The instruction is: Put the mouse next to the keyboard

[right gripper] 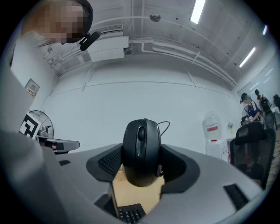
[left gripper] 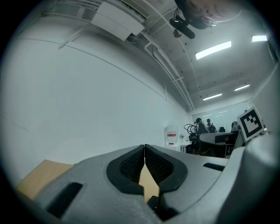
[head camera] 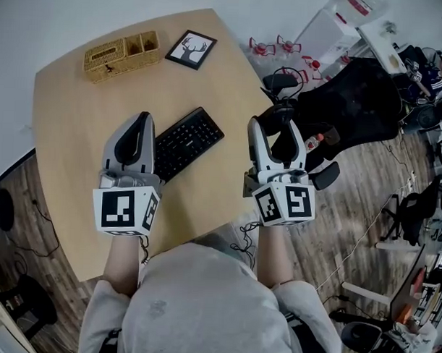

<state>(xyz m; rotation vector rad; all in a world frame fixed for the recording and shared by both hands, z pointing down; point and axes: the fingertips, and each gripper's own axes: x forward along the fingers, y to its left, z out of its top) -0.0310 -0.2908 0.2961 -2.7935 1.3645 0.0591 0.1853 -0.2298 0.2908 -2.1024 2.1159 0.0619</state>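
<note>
The right claw (right gripper: 141,162) is shut on the mouse (right gripper: 141,151), its pads pressing the two flanks, the mouse's long axis standing along the jaws with the wheel end up and its cable looping off behind; so the mouse is in the air, not yet set down; in the head view this claw hangs about over the right edge of the surface (head camera: 78,124); the keyboard (head camera: 186,142) lies just to its left, long axis slanting from near-left to far-right, and the bare strip by its right end is the likely landing spot, a short move leftward and down; the right claw is plainly the nearer one; the left claw (left gripper: 145,159) is pressed closed with nothing in it, hovering over the keyboard's left end; count: one mouse, one keyboard, two claws, one wicker organiser (head camera: 122,55), one framed picture (head camera: 191,49).
</note>
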